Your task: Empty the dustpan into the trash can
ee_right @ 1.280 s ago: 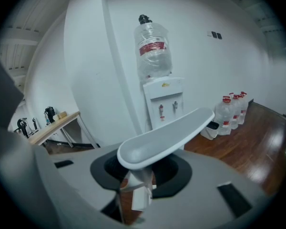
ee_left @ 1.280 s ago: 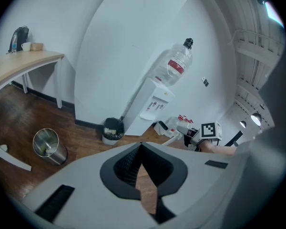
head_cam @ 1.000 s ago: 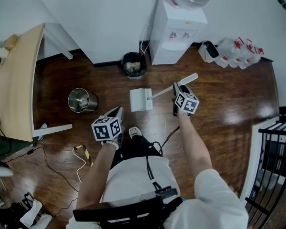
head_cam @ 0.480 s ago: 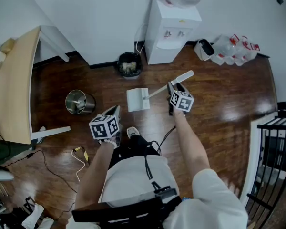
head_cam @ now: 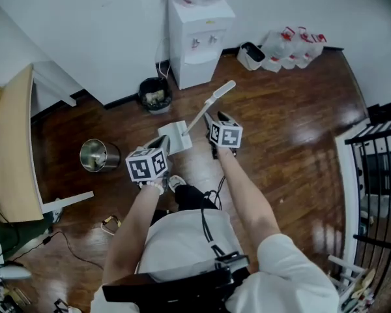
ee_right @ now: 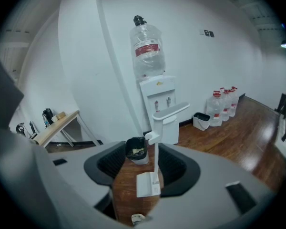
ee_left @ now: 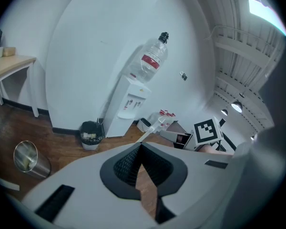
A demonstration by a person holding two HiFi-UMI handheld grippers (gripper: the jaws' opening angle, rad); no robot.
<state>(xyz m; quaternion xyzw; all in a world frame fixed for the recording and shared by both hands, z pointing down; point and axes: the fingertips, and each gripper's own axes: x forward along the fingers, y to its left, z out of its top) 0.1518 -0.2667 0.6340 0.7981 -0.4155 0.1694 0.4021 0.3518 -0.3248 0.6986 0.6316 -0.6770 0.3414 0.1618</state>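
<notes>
The white dustpan (head_cam: pixel 174 137) stands on the wooden floor with its long handle (head_cam: pixel 210 103) rising toward the water dispenser. The black trash can (head_cam: pixel 154 95) sits by the wall beyond it, with rubbish inside. My right gripper (head_cam: pixel 215 119) hovers just short of the handle, jaws open wide. In the right gripper view the dustpan (ee_right: pixel 148 185) and trash can (ee_right: pixel 136 150) show between those jaws, untouched by them. My left gripper (head_cam: pixel 160 143) is close beside the pan's left edge, its jaws (ee_left: pixel 140 149) drawn together on nothing.
A white water dispenser (head_cam: pixel 197 36) stands against the wall right of the trash can. A shiny metal bin (head_cam: pixel 98 155) lies at the left, near a wooden table (head_cam: pixel 10 155). Water bottles (head_cam: pixel 292 43) and a small white bin (head_cam: pixel 251 55) line the far wall. A black rack (head_cam: pixel 378 168) stands at the right.
The right gripper has come off the dustpan handle's end and sits a little back from it. The left gripper has moved forward to beside the pan. The head view has shifted.
</notes>
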